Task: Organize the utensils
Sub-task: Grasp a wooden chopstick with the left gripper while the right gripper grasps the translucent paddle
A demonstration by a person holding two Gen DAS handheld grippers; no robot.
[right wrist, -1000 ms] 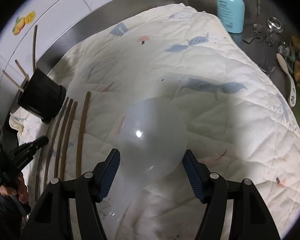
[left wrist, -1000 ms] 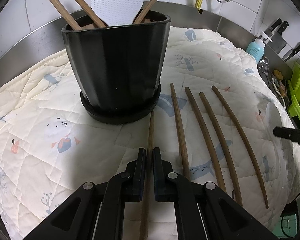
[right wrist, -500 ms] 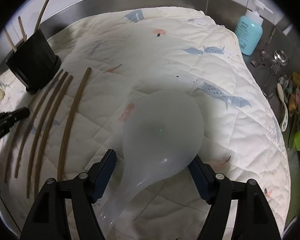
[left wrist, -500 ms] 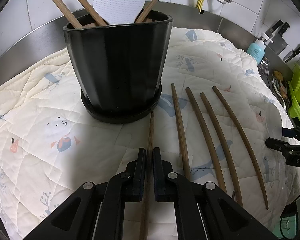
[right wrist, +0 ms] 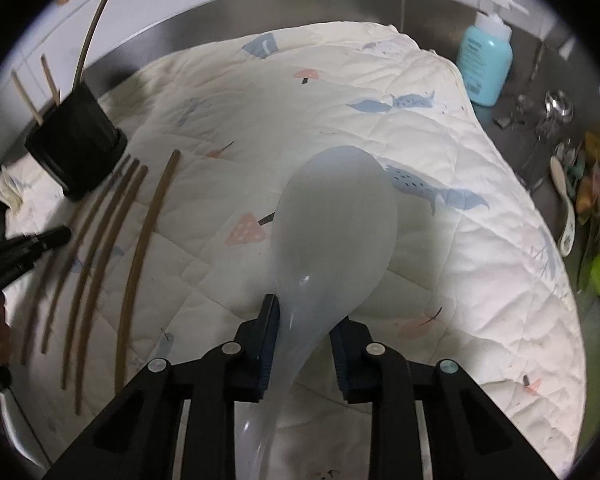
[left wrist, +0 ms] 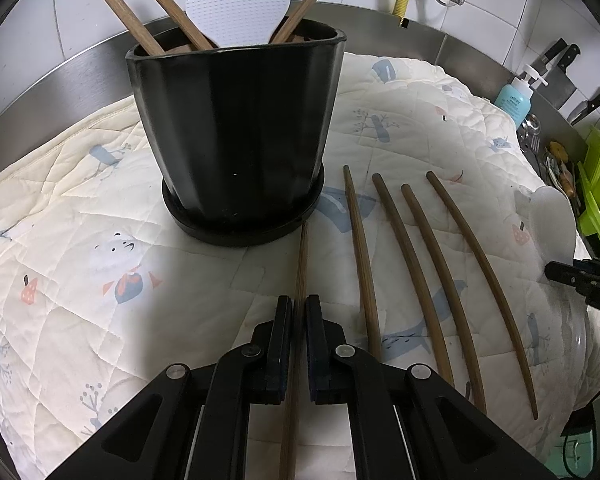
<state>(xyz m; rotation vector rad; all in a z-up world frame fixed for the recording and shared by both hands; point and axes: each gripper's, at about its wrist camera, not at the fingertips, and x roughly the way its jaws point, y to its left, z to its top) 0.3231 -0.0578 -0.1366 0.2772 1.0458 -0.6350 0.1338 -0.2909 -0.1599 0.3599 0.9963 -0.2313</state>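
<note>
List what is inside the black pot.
Standing in the black pot: three wooden handles and a white perforated paddle. The pot wall hides their lower ends and anything at the bottom.

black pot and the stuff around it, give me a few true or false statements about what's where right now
1. The black pot holds a white dotted paddle. True.
2. The left gripper is wide open. False: it is shut on a wooden stick.
3. Four wooden sticks lie loose right of it. True.
4. The right gripper has a fork between its jaws. False: they are closing on a clear spoon.
5. The quilt is plain black. False: cream, printed.
</note>
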